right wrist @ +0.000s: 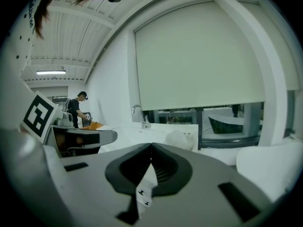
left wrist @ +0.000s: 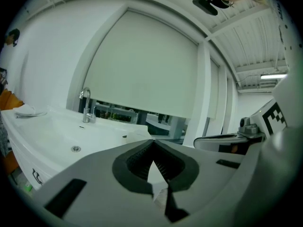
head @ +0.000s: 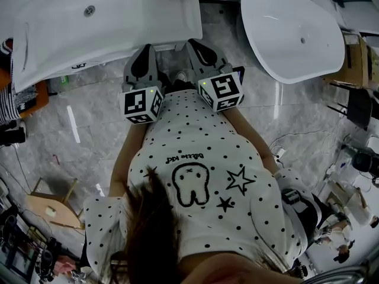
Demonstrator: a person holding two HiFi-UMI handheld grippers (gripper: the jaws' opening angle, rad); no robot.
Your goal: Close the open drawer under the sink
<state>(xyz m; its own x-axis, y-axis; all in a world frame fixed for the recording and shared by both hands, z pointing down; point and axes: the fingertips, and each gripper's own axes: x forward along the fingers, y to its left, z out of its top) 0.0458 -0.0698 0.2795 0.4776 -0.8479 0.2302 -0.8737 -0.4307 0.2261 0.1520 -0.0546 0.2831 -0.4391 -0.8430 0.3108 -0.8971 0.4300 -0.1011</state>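
Left gripper [head: 146,49]: grey, ribbed jaws closed tip to tip, nothing held.
Right gripper [head: 195,45]: likewise closed and empty, held alongside.
Sink [head: 118,16]: glossy white rectangular basin, seen at 11 o'clock.
Drawer: hidden beneath the basin.
Tub [head: 290,34]: smooth white oval, 1 o'clock.
Floor [head: 89,117]: grey veined marble.

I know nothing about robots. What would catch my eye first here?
The left claw and right claw, both shut and each bearing a black-and-white patterned cube, sit side by side at the head view's middle, before a person in a dotted shirt. A white sink fills the upper left and a white tub the upper right.
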